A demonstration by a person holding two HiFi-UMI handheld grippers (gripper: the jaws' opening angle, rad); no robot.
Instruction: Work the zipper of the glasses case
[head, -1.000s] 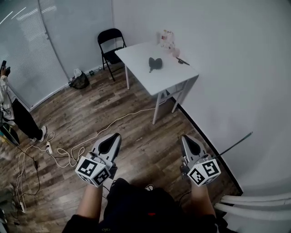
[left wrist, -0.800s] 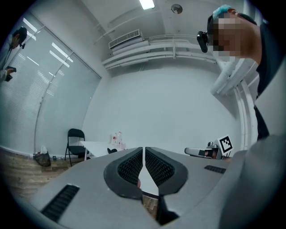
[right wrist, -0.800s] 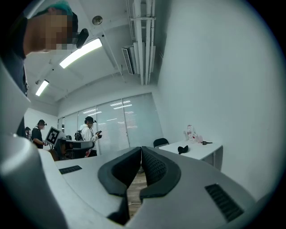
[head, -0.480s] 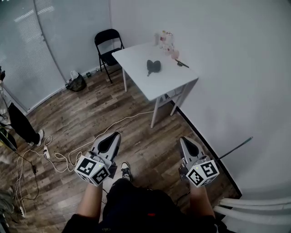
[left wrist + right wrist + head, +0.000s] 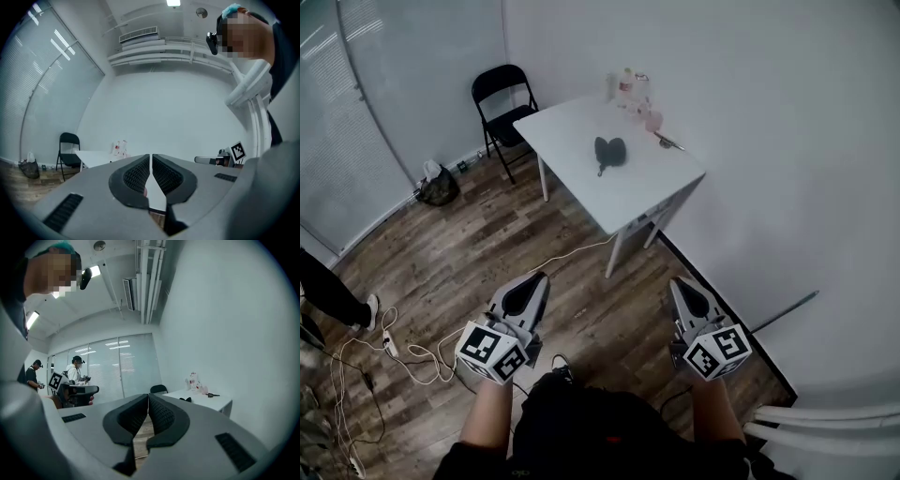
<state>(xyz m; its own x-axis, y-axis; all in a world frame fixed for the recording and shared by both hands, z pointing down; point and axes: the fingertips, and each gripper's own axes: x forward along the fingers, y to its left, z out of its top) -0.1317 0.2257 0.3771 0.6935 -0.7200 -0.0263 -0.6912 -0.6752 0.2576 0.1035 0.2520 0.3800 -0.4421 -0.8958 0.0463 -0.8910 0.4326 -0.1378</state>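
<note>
Upper middle of the head view: white table (image 5: 581,117) close to the wall, dark glasses case (image 5: 608,150) lying near its centre, untouched, small bottles (image 5: 630,86) at the far edge. Black folding chair (image 5: 500,94) just left of the table. Lower left of the frame: left gripper (image 5: 528,292), jaws pressed together, nothing between them. Lower right: right gripper (image 5: 689,298), jaws likewise closed and empty. Both held low over the wood floor (image 5: 487,234), well apart from the case. White cable (image 5: 417,352) looped on the boards at far lower left.
</note>
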